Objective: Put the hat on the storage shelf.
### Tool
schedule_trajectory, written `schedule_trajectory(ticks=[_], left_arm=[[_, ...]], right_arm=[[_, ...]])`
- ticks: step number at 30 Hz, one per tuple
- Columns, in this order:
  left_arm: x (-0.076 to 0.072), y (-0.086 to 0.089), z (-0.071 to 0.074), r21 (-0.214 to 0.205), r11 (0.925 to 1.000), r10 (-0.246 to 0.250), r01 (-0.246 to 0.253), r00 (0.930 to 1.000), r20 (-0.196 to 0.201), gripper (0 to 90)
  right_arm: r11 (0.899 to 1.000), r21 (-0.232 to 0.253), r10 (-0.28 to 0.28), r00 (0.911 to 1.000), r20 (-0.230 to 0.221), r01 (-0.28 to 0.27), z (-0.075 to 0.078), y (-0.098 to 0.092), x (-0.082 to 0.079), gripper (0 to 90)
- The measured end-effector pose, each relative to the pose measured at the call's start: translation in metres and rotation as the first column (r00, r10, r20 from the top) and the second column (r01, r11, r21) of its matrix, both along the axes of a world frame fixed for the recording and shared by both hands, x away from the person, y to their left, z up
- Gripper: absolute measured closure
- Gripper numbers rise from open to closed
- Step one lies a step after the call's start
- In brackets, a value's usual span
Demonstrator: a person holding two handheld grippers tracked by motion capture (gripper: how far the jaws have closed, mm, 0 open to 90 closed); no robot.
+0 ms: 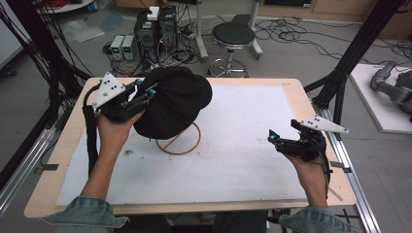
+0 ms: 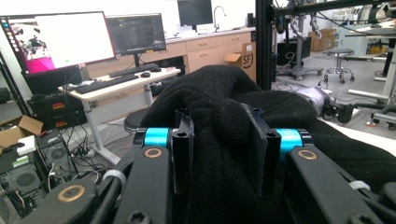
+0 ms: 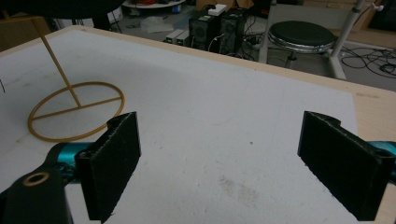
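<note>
A black cloth hat sits draped over a gold wire stand with a round base, left of the middle of the white mat. My left gripper is shut on the hat's left side. In the left gripper view, the black fabric is bunched between the two pads of the gripper. My right gripper hovers low over the mat's right edge and is open. In the right gripper view its jaws stand wide apart over bare mat, with the stand's ring far to their left.
The wooden table's edge frames the mat. Beyond the far side stand a black stool and computer boxes amid cables. Black frame posts rise at the right, near a grey robot arm.
</note>
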State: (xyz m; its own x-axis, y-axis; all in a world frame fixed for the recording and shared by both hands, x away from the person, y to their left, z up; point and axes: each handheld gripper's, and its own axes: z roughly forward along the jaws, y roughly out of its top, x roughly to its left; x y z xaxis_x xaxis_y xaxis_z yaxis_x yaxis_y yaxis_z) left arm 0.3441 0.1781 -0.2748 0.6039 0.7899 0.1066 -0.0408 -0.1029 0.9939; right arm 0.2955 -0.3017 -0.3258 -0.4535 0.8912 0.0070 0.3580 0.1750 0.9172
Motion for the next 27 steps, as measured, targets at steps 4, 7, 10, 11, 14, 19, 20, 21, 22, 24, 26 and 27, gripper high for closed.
schedule_trajectory(ticks=[4, 7, 10, 11, 14, 19, 20, 21, 22, 24, 26, 27], left_arm=[[0.002, -0.004, -0.003, 0.024, 0.9997, -0.009, 0.009, 0.9999, -0.009, 64.8], [0.002, -0.004, -0.005, 0.024, 0.9996, -0.01, 0.011, 0.9999, -0.009, 63.2], [0.004, -0.004, -0.008, 0.013, 0.9999, -0.01, 0.01, 0.9998, -0.019, 58.5], [0.005, -0.003, -0.009, 0.01, 0.9998, -0.015, 0.015, 0.9996, -0.023, 57.4], [0.006, -0.003, -0.01, 0.014, 0.9998, -0.016, 0.016, 0.9995, -0.027, 51.1], [0.004, 0.0, -0.011, 0.034, 0.9991, -0.024, 0.024, 0.9997, -0.001, 47.0], [0.003, 0.001, -0.01, 0.033, 0.9991, -0.025, 0.025, 0.9997, 0.002, 47.0], [0.002, 0.003, -0.01, 0.033, 0.9993, -0.019, 0.019, 0.9998, 0.005, 46.9], [0.002, 0.005, -0.01, 0.031, 0.9994, -0.017, 0.017, 0.9999, 0.002, 46.7], [0.0, 0.009, -0.01, 0.024, 0.9997, -0.003, 0.003, 1.0, 0.004, 45.5], [-0.002, 0.015, -0.009, 0.015, 0.9999, 0.005, -0.005, 1.0, 0.005, 44.4], [-0.004, 0.019, -0.009, 0.01, 0.9999, 0.012, -0.012, 0.9999, 0.008, 43.6]], right_arm=[[1.0, 0.0, 0.004, 1.0, 0.0, -0.004, 0.0, 0.001, 0.0, 13.0], [1.0, 0.005, -0.003, 1.0, -0.005, 0.003, 0.0, 0.001, 0.0, 13.0], [1.0, 0.004, -0.001, 1.0, -0.005, 0.001, 0.0, 0.001, 0.0, 13.0], [1.0, 0.002, 0.0, 1.0, -0.003, 0.0, 0.0, 0.0, 0.0, 13.0], [1.0, 0.0, 0.001, 1.0, -0.002, -0.001, -0.001, 0.0, 0.001, 13.0], [1.0, 0.0, -0.001, 1.0, -0.005, 0.001, -0.001, 0.001, 0.001, 13.0], [1.0, 0.0, -0.001, 1.0, -0.006, 0.001, -0.001, 0.001, 0.001, 13.0], [1.0, 0.0, -0.001, 1.0, -0.006, 0.001, -0.001, 0.001, 0.001, 13.0], [1.0, 0.002, -0.001, 1.0, -0.007, 0.001, -0.001, 0.001, 0.001, 13.1], [1.0, -0.002, 0.0, 1.0, -0.006, 0.0, -0.001, 0.001, 0.001, 13.1], [1.0, -0.002, 0.0, 1.0, -0.006, 0.0, -0.002, 0.001, 0.001, 13.0], [1.0, -0.003, 0.001, 1.0, -0.006, -0.001, -0.002, 0.001, 0.001, 13.0]])
